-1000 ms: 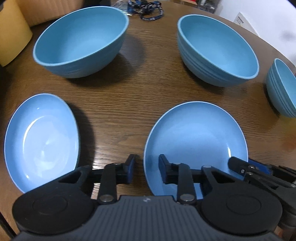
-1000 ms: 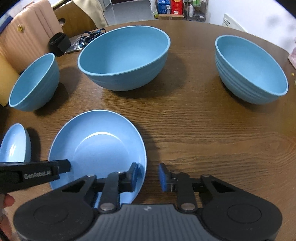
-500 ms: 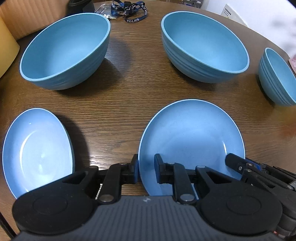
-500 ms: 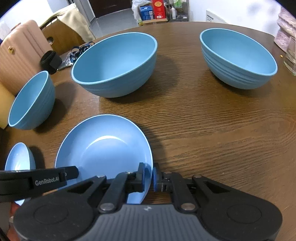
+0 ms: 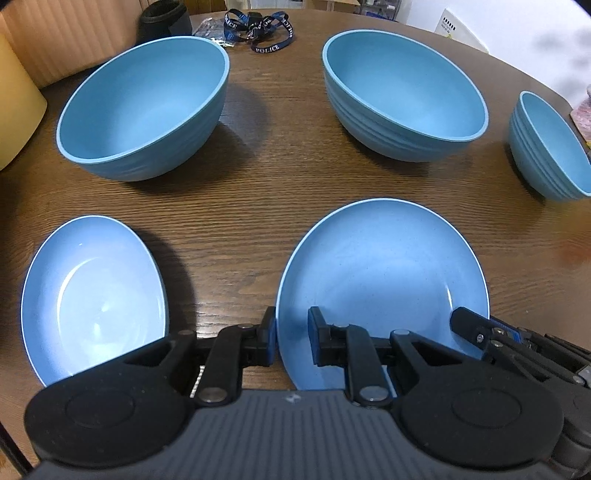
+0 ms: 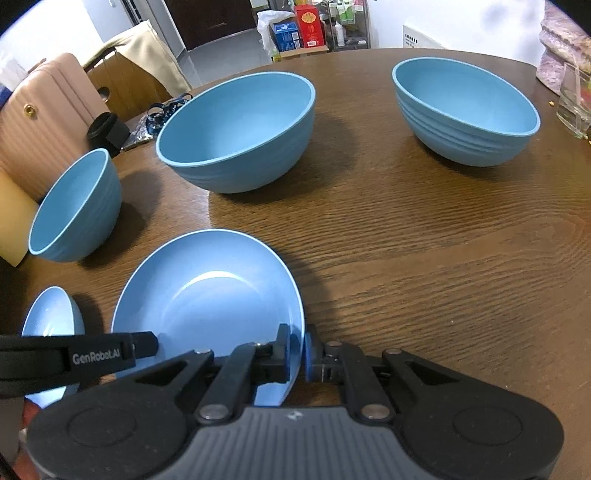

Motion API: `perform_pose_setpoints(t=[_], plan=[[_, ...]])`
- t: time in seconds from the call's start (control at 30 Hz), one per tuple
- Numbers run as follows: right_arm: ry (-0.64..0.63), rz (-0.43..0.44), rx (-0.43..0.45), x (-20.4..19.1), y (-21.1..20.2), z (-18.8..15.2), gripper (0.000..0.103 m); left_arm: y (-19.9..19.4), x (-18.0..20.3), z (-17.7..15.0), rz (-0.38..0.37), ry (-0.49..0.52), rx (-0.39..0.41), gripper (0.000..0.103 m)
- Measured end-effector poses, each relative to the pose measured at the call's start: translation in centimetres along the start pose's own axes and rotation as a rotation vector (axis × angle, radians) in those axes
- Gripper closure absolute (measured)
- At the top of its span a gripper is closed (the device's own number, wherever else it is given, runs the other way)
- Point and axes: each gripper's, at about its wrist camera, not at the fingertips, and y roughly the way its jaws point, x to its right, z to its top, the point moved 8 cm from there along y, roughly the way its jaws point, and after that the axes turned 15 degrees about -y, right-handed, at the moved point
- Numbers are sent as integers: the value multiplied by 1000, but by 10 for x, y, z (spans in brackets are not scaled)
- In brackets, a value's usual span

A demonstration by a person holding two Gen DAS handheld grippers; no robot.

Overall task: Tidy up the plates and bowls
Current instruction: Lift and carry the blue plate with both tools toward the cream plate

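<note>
Blue plate (image 5: 380, 273) sat near the front edge of the wood table (image 5: 266, 206), left gripper (image 5: 291, 338) clamped on its left rim, right gripper (image 6: 295, 350) pinching its right rim. "GenRobot.AI" read on the left tool's finger (image 6: 96, 356). Second plate (image 5: 92, 295) left; "POLICE" lanyard (image 5: 258, 31) behind two big bowls (image 5: 144, 110).

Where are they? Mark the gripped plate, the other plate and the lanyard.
gripped plate (image 5: 384, 269), left wrist view, on its flat middle.
other plate (image 5: 92, 295), left wrist view, on its inner well.
lanyard (image 5: 266, 48), left wrist view, on the strap's printed lettering.
</note>
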Motion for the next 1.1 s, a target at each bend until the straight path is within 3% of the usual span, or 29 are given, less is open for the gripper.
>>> perform_pose_setpoints(t=[1.1], plan=[[-20, -34, 105, -32, -79, -35, 96, -64, -26, -31, -90, 30, 82, 85]])
